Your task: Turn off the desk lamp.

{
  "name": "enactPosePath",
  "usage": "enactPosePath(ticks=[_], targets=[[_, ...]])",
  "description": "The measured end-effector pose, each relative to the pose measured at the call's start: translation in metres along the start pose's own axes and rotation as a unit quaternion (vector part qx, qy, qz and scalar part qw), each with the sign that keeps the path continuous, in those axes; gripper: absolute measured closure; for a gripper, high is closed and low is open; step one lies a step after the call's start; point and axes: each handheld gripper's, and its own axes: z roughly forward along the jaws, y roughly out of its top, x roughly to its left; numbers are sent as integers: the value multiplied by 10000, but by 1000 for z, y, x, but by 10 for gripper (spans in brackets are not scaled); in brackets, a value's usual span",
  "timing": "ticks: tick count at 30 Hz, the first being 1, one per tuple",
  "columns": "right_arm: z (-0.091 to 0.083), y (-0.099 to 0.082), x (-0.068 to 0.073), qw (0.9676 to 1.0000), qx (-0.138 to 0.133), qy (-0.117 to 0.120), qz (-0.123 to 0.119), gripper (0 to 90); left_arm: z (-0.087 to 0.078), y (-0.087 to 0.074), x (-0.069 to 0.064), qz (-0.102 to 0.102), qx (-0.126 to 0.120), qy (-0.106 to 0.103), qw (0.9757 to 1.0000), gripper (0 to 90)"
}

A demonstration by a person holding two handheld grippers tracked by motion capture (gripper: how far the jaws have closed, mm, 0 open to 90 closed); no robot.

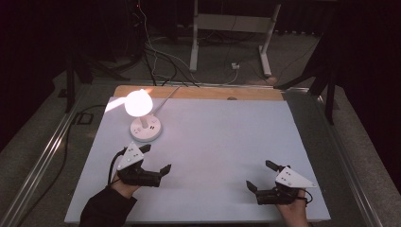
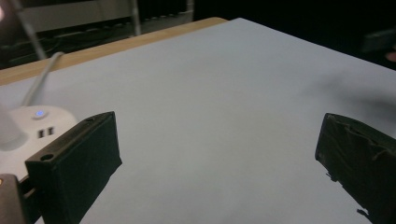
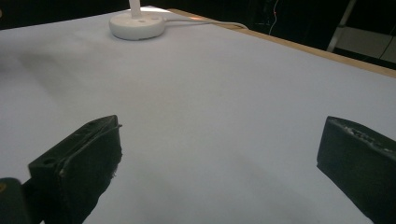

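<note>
Holding both grippers low over a pale grey table [image 1: 213,142], I have nothing in hand. My left gripper [image 1: 156,160] sits at the near left, jaws spread wide with nothing between them; in the left gripper view the gap between them shows bare table. My right gripper [image 1: 261,176] rests at the near right, jaws just as wide apart and holding nothing.

The thing nearest my left gripper is a small lamp [image 1: 142,113] — a glowing round shade on a white round base [image 1: 145,128], standing on the far-left part of the table, near but not touching my jaws. In the left gripper view the base [image 2: 35,123] shows a small lit blue button and two slots. In the right gripper view the base [image 3: 136,24] lies well apart, far across the table.

I judge this as a resting or starting pose, with no reach yet begun. The likely next move calls for my left gripper to travel forward toward the base and come down carefully on its button or its stem.

A white cord [image 1: 165,97] runs from the lamp toward the table's far wooden edge [image 1: 198,92] — otherwise nothing stands in the way
</note>
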Motion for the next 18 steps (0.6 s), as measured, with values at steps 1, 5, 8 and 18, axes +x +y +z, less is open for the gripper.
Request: enactPosePath(ticks=[1, 5, 8, 18], targets=[[0, 0, 0, 10000, -10, -5, -3, 0, 1, 1, 1, -34, -28, 91, 9999, 6], [0, 0, 0, 10000, -6, 4, 18, 0, 3, 3, 6, -180, -108, 360, 9991, 7], [0, 0, 0, 10000, -3, 3, -3, 0, 5, 6, 10, -174, -129, 598, 9980, 6], [-1, 0, 0, 10000, -13, 32, 19, 0, 16, 13, 20, -397, -296, 1015, 9936, 6]])
